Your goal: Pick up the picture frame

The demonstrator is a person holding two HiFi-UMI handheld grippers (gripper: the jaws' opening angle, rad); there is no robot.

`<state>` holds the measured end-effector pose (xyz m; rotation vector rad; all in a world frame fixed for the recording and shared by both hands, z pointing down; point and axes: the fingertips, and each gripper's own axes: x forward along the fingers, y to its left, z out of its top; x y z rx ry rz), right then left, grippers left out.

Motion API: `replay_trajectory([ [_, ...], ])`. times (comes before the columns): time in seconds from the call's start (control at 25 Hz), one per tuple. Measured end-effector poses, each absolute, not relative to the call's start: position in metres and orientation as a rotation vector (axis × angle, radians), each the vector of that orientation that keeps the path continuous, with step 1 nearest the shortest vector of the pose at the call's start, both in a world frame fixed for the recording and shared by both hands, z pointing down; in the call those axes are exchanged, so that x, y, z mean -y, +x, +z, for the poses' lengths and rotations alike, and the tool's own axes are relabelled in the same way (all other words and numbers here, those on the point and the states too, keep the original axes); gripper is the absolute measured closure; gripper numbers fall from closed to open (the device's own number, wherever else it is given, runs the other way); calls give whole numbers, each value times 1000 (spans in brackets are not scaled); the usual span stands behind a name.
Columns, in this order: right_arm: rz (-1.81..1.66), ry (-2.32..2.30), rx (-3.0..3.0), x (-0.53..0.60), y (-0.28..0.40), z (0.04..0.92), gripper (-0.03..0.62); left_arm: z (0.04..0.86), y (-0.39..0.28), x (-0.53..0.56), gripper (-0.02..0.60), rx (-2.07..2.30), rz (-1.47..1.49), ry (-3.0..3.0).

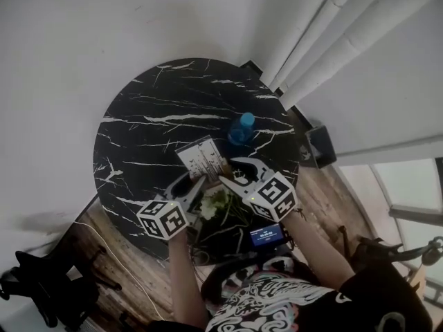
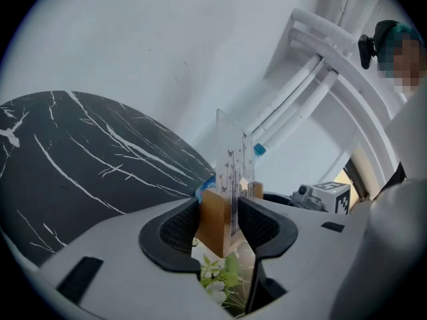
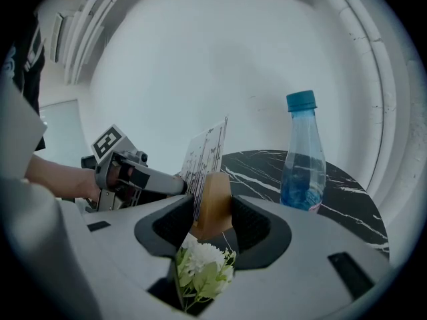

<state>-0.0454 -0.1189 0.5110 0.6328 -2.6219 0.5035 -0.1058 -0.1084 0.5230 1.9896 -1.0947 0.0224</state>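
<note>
The picture frame (image 1: 203,159) sits just below the middle of the head view, over the near part of the round black marble table (image 1: 138,137), and it is gripped from both ends at once. The left gripper (image 1: 196,184) comes at it from the lower left and the right gripper (image 1: 232,173) from the lower right. In each gripper view the jaws stand fairly wide, pressed on a wooden foot block (image 2: 213,222) at the base of the frame. The clear printed panel rises upright above the jaws, slightly tilted. The frame's long axis runs across between the two grippers, so each holds one end and neither is nearer. Any lift therefore looks to depend on both hands rising evenly, or the panel would tip. White flowers (image 1: 216,203) lie just below the grip, toward the person, and a blue-capped bottle (image 1: 241,128) stands close beyond the frame to the upper right. The frame seems clear of the tabletop, though no view shows the gap beneath plainly.
</note>
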Motion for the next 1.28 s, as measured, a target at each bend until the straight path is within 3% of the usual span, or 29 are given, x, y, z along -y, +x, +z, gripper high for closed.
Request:
replay_trajectory([
  [1.28,527,862,2674,62,-7,440,427,449,-71,61,390,1034,65,2128],
])
